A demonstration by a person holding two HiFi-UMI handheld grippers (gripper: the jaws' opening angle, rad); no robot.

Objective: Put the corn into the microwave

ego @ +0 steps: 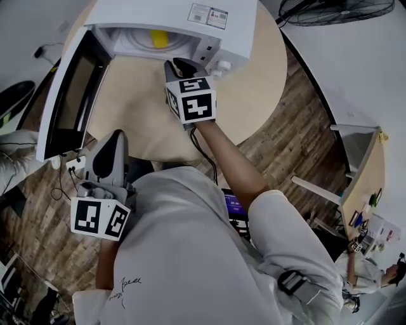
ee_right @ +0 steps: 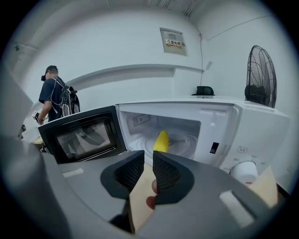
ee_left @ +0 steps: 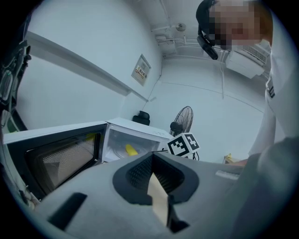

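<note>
The yellow corn (ego: pixel 158 39) (ee_right: pixel 161 141) (ee_left: pixel 131 150) lies inside the white microwave (ego: pixel 235 32), on its turntable. The microwave door (ego: pixel 70 95) stands swung wide to the left. My right gripper (ego: pixel 181 65) (ee_right: pixel 148 161) hovers over the round wooden table (ego: pixel 254 82), just in front of the oven's mouth. Its pads stand a narrow gap apart with nothing between them. My left gripper (ego: pixel 116 136) (ee_left: pixel 152 158) hangs low at the table's near edge, below the open door, with its jaws together and empty.
The microwave's dials (ee_right: pixel 243 170) are to the right of the cavity. A standing fan (ego: pixel 342 9) is behind the table on the right. A person (ee_right: pixel 49 93) stands far off at the back left. A wooden shelf unit (ego: pixel 365 178) stands on the floor at right.
</note>
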